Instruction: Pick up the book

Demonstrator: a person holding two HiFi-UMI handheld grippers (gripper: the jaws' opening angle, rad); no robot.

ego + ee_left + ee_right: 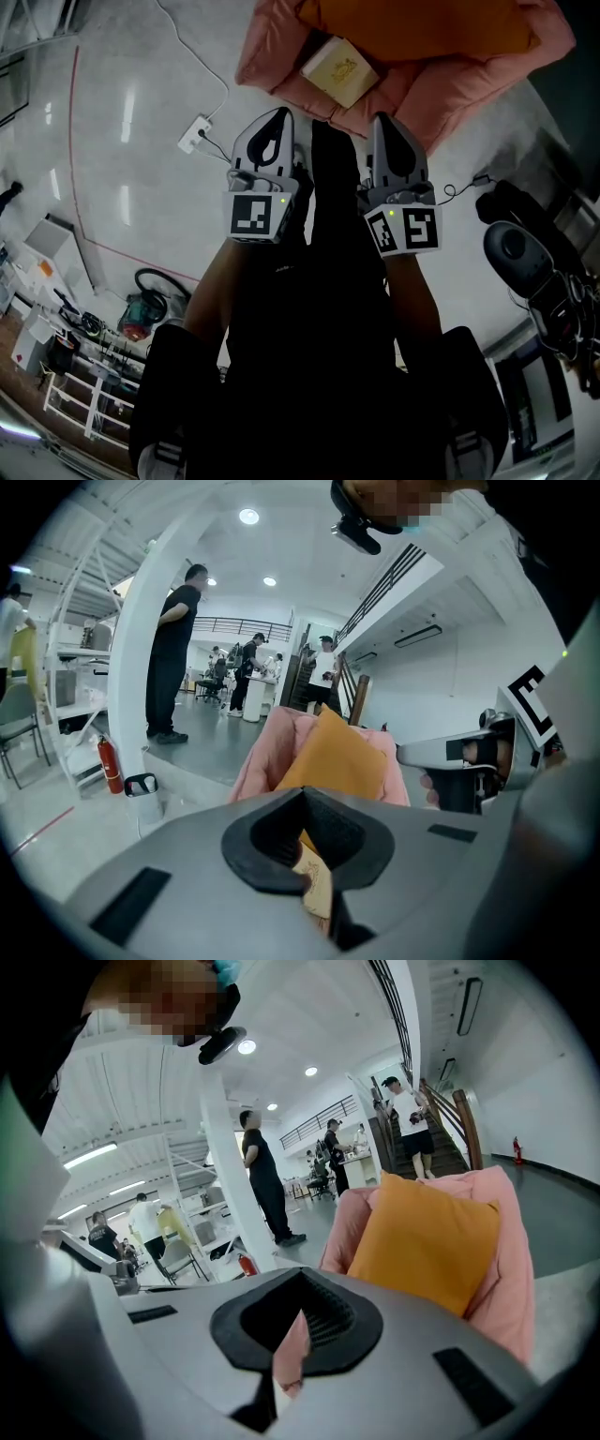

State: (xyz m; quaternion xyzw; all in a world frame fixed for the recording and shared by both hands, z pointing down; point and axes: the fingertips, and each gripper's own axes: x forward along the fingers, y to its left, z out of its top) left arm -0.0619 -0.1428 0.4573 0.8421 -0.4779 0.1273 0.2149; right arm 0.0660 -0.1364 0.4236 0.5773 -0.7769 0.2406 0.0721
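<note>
Head view: the book [339,70] lies flat on the pink seat [272,56], touching the orange pillow [422,23]. The left gripper [274,120] and right gripper [384,127] are near it, jaws clenched and empty.

Left gripper view: the book shows beyond the closed jaws.

Right gripper view: pink fabric lies ahead.

The book is probably stiff and light. Open the jaws and grip a free edge.

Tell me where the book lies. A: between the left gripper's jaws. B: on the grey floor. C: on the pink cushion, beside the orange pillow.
C: the head view shows the book resting on the pink cushion, beside the orange pillow.
</note>
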